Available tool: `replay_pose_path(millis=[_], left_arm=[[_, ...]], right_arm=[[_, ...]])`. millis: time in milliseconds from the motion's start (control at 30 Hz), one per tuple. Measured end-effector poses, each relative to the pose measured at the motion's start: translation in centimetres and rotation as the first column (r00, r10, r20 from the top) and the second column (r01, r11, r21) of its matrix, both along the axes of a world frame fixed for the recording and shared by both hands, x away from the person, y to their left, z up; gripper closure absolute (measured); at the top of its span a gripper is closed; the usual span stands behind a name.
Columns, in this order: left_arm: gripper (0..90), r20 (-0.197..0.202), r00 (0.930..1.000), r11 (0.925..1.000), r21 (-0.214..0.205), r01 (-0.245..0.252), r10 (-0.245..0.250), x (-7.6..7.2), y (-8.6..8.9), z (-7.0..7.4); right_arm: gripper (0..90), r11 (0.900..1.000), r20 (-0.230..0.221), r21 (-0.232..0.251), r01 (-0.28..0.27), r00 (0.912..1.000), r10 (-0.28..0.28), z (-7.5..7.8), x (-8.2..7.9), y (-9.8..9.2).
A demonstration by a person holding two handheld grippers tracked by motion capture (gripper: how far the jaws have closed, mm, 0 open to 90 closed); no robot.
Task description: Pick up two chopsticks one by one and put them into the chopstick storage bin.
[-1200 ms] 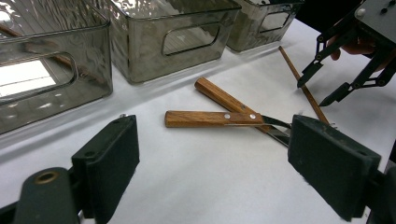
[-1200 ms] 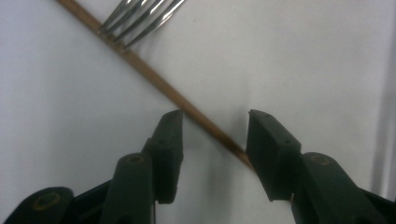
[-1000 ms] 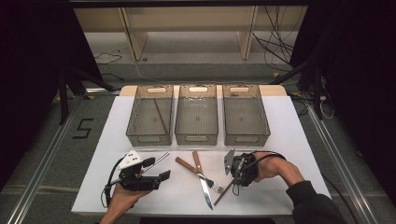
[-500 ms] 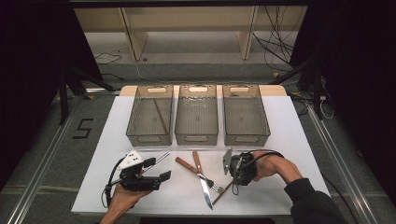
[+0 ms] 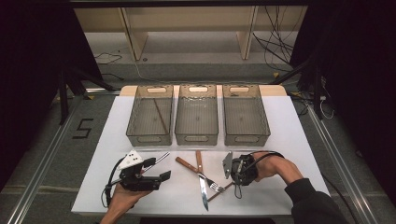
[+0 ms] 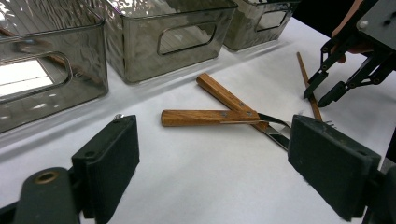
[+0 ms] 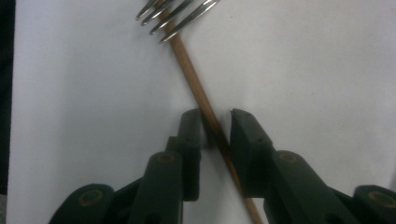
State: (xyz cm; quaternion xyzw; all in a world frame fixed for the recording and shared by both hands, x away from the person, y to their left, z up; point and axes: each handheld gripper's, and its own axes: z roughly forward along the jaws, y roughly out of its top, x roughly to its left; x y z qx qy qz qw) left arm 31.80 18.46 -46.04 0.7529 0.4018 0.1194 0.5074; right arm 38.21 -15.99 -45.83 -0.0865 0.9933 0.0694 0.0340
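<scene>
On the near right of the table [image 5: 299, 140], the right gripper [image 7: 215, 125] straddles a thin chopstick [image 7: 196, 91] whose long axis runs diagonally between its just-closing, not yet clamped fingers [image 7: 245, 140], while the left gripper [image 5: 159, 173] waits open, well apart.

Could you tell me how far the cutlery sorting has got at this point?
One chopstick already lies in the left bin. The right gripper has just been closing around the second chopstick on the table, pads not yet clamped. The fork and knife still lie there; the other two bins look empty. The left gripper is open.
</scene>
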Motion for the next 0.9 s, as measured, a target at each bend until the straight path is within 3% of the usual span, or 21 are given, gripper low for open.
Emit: replay_pose_path(millis=[533,733,900], left_arm=[[16.4,-0.006,1.0,1.0,-0.007,-0.002,0.002,0.1,-0.1,-0.1],[16.4,-0.007,1.0,1.0,-0.007,-0.002,0.002,0.1,0.0,-0.1],[16.4,-0.006,1.0,0.9999,-0.009,-0.005,0.005,0.1,0.0,-0.1]], right_arm=[[85.5,0.9962,0.001,-0.038,-0.079,0.9969,0.079,0.1,-1.0,0.0],[85.7,0.9953,-0.008,-0.04,-0.088,0.9962,0.087,0.1,-1.3,0.1],[85.8,0.9954,-0.006,-0.014,-0.095,0.9955,0.095,0.5,-1.6,0.1]])
